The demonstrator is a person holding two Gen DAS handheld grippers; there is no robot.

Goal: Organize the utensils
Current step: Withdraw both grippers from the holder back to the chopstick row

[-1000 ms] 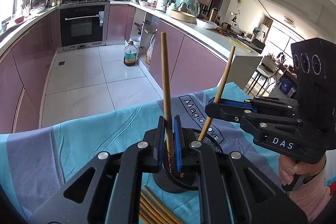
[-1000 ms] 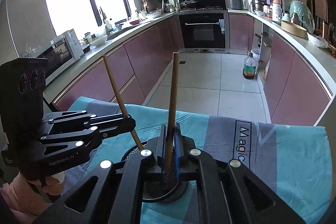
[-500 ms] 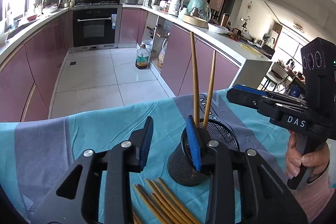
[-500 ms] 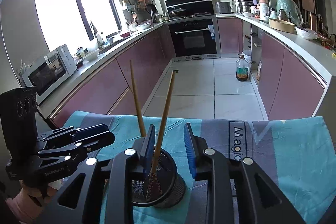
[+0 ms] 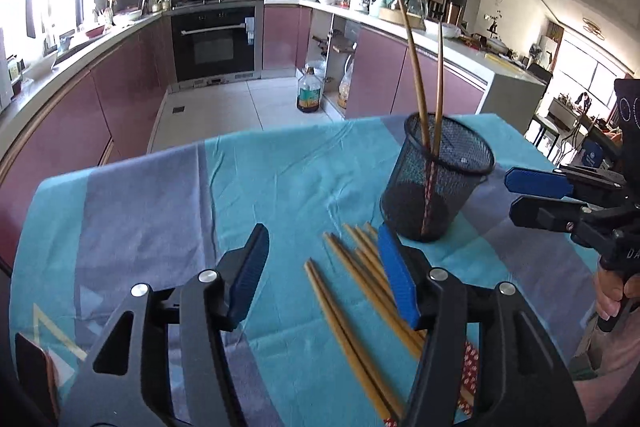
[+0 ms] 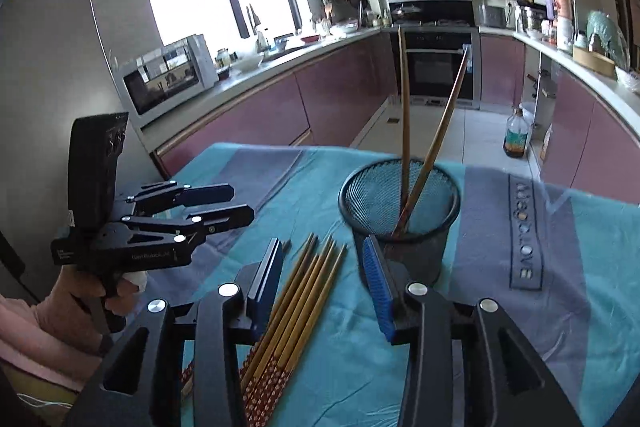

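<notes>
A black mesh cup [image 5: 436,179] stands on the blue tablecloth [image 5: 160,211] with two wooden chopsticks [image 5: 416,75] upright in it; it also shows in the right wrist view [image 6: 400,211]. Several loose chopsticks [image 5: 360,307] lie flat in front of the cup, also seen in the right wrist view [image 6: 296,303]. My left gripper [image 5: 320,267] is open and empty, above the loose chopsticks. My right gripper [image 6: 324,275] is open and empty, above the same bundle, and appears at the right edge of the left wrist view [image 5: 528,195].
The table's far edge drops to a tiled kitchen floor [image 5: 248,107]. Purple cabinets [image 6: 320,107] and an oven [image 5: 216,47] stand behind. An oil bottle [image 5: 309,95] stands on the floor. A dark object [image 5: 36,379] lies at the cloth's near left corner.
Both grippers released a chopstick into the cup, opened, and pulled back and down toward the loose chopsticks on the cloth.
</notes>
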